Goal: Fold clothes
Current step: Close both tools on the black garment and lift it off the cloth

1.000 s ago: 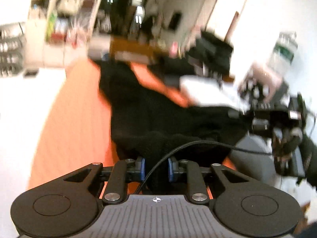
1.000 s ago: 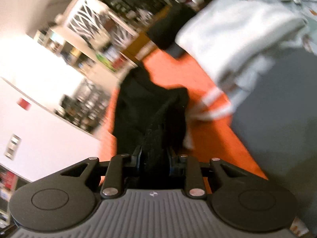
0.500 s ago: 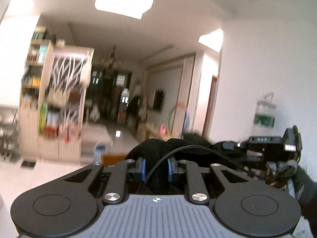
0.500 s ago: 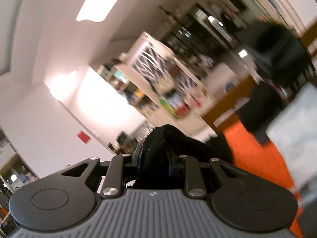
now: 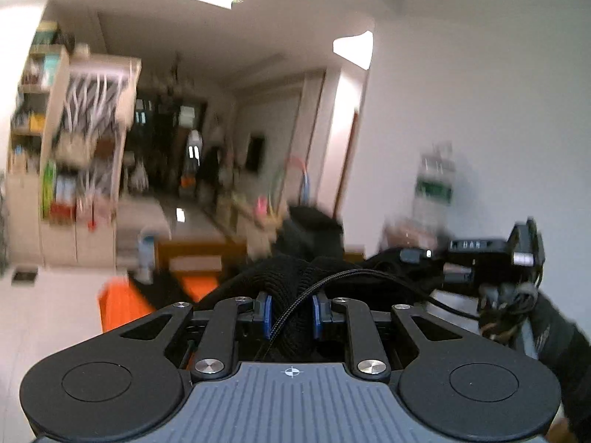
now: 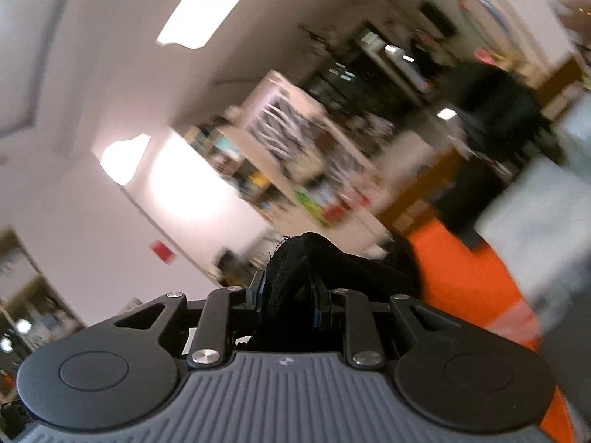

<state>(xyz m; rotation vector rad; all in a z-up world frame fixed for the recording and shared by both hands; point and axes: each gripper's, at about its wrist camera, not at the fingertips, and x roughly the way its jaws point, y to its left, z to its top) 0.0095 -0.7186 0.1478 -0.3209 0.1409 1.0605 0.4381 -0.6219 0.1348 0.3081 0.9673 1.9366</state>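
Note:
A black knit garment is bunched between the blue pads of my left gripper, which is shut on it and held up in the air, pointing roughly level into the room. A black cable crosses the cloth there. My right gripper is shut on another bunched part of the same black garment, which trails down toward the orange surface. In the left wrist view the other gripper appears at the right, with black cloth stretched toward it. Most of the hanging garment is hidden below both views.
The orange table cover shows low at the left. A folded white cloth pile lies on the orange at the right. A shelf unit, a water bottle and a dark-sleeved arm are around.
Both grippers rose from looking down at the garment on the orange cover to looking across the room, lifting the black garment with them. The grips stayed shut on it.

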